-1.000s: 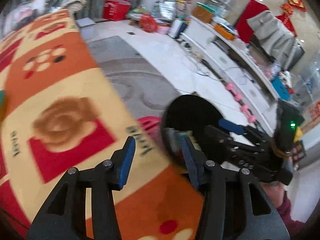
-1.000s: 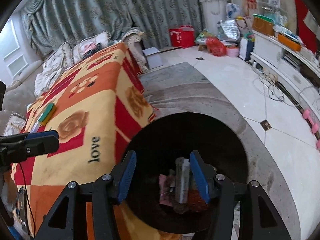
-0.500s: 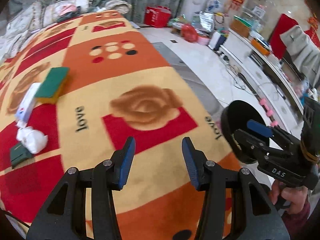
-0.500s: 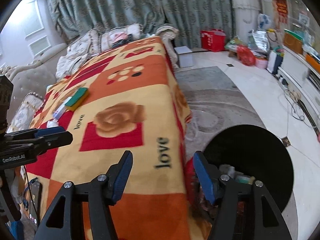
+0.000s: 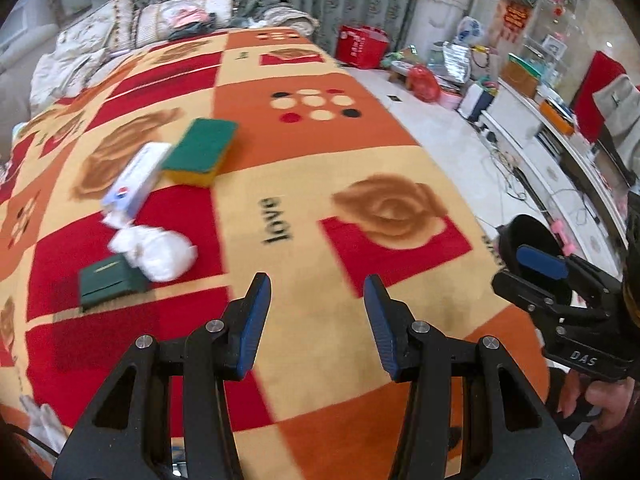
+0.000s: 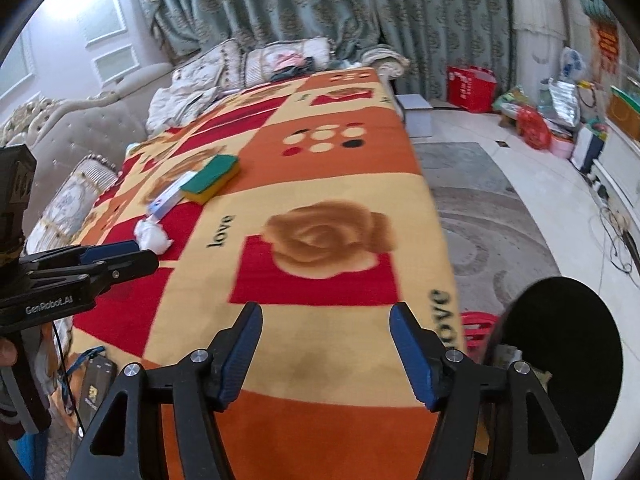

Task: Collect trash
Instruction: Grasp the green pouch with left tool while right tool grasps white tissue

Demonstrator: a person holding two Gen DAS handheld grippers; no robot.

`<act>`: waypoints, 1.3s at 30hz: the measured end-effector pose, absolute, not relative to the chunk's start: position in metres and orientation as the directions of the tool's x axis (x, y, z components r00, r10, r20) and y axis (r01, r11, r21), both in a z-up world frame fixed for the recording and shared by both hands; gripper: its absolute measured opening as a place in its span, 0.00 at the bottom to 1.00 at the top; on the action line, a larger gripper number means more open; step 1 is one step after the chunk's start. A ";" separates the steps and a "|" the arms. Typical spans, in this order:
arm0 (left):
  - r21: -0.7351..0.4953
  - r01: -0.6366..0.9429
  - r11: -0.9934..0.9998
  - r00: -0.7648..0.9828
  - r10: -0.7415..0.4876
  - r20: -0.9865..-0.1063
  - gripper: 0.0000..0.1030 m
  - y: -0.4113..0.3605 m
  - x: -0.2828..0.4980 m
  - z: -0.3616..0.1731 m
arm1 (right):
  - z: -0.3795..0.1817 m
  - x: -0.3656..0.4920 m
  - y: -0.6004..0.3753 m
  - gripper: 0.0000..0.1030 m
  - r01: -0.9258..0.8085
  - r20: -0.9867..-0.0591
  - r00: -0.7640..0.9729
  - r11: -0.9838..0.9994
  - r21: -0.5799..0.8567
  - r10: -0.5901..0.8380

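1. Nearest me, my left gripper (image 5: 316, 320) is spread wide with nothing between the blue pads, hovering over the patterned blanket (image 5: 304, 184). My right gripper (image 6: 326, 350) is just as wide apart and just as empty.

2. Down at four o'clock in the right view sits the black trash bin (image 6: 560, 364), on the floor beside the blanket's edge, with some scraps visible at its rim.

3. At ten o'clock from the left gripper: a dark green box (image 5: 108, 282) touching a crumpled white tissue wad (image 5: 156, 250). I judge those my next pickups.

4. Further out, a white-and-blue carton (image 5: 136, 180) lies just beside a green-and-yellow sponge (image 5: 202, 152). Whether the sponge counts as trash I can't say.

5. Farthest back: cushions (image 6: 280, 60), curtains, a red bag (image 6: 472, 88) on the floor.

6. Risks from here:
   - The tissue is soft and sits against the box, so a sloppy close could pinch both, or snag the blanket pile.
   - The frame is blurred with motion, so coming in fast may mean overshooting and knocking the wad away.
   - The two grippers sit near each other, so crossing toward the same item invites a clash.
   - The bin is well apart from the litter, so a loose grip could drop things on the carry.
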State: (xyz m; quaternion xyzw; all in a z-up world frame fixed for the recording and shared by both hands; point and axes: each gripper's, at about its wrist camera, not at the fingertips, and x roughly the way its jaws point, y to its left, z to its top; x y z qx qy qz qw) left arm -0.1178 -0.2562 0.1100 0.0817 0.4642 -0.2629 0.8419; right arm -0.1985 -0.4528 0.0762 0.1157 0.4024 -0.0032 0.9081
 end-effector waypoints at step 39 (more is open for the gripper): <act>-0.095 0.490 0.866 0.386 -0.314 -0.867 0.58 -0.088 -0.009 0.053 | 0.036 -0.014 -0.262 0.28 -0.379 -0.744 0.517 0.892 0.246 0.424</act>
